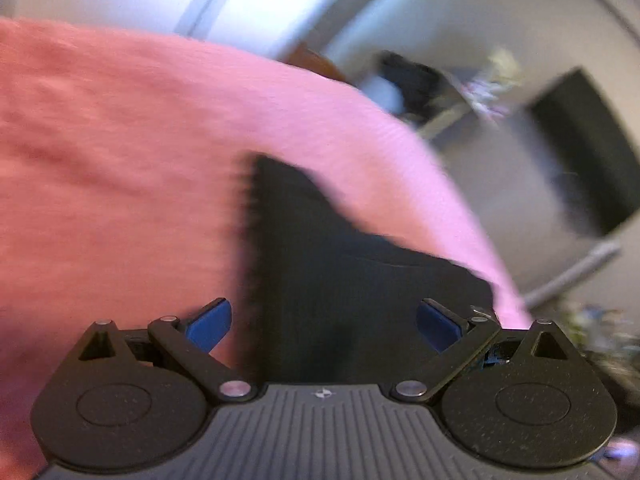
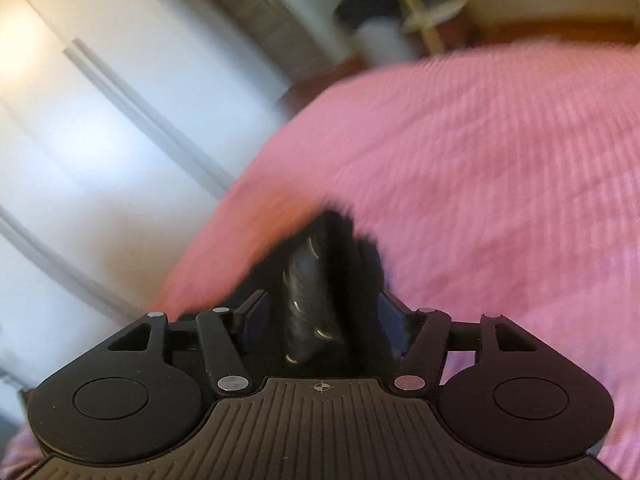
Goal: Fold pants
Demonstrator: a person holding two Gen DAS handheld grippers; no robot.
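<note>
The black pants (image 1: 340, 280) lie as a flat dark panel on the pink bed cover (image 1: 120, 160), reaching in between the fingers of my left gripper (image 1: 324, 326). That gripper is open, its blue pads (image 1: 210, 326) standing wide apart and clear of the cloth. In the right wrist view a bunched part of the pants (image 2: 320, 292) with small metal studs fills the gap of my right gripper (image 2: 326, 320). Its dark pads (image 2: 394, 320) sit against the bundle, so it is shut on the cloth. Both views are blurred.
The pink bed cover (image 2: 500, 180) fills most of both views. White wardrobe doors (image 2: 80, 140) stand beyond the bed's edge. A dark screen (image 1: 584, 152) hangs on the wall, with a cluttered shelf (image 1: 460, 96) beside it.
</note>
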